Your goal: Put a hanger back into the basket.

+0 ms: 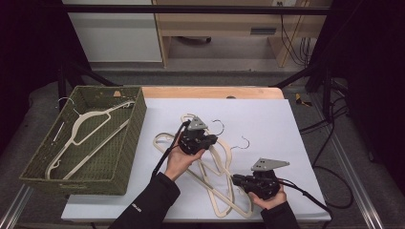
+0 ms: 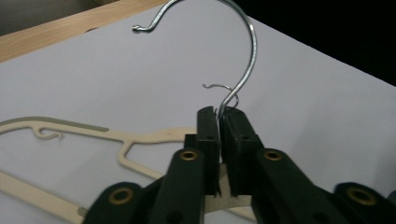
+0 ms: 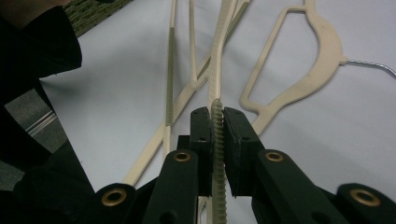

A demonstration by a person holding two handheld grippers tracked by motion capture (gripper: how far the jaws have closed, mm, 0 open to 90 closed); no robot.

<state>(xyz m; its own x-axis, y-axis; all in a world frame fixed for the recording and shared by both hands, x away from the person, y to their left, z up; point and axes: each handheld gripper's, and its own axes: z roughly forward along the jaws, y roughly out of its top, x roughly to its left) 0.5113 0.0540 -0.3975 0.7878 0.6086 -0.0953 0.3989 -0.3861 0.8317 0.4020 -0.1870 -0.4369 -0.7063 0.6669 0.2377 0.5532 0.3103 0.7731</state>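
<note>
Two cream plastic hangers (image 1: 215, 167) lie crossed on the white sheet (image 1: 267, 119) in the middle of the table. My left gripper (image 1: 213, 138) is shut on the metal hook (image 2: 250, 60) of one hanger, its pads pinching the wire just above the neck (image 2: 218, 116). Near the front edge my right gripper (image 1: 235, 179) is shut on a ribbed hanger arm (image 3: 217, 84), which runs up between its pads (image 3: 215, 112). I cannot tell which hanger that arm belongs to. Beside it in the right gripper view lies a second hanger shoulder (image 3: 322, 51) with its own hook.
A green woven basket (image 1: 129, 143) stands at the left of the table with another cream hanger (image 1: 86, 129) lying in it. A loose hook (image 1: 243, 142) rests on the sheet between the two grippers. Cables trail off the table at the right.
</note>
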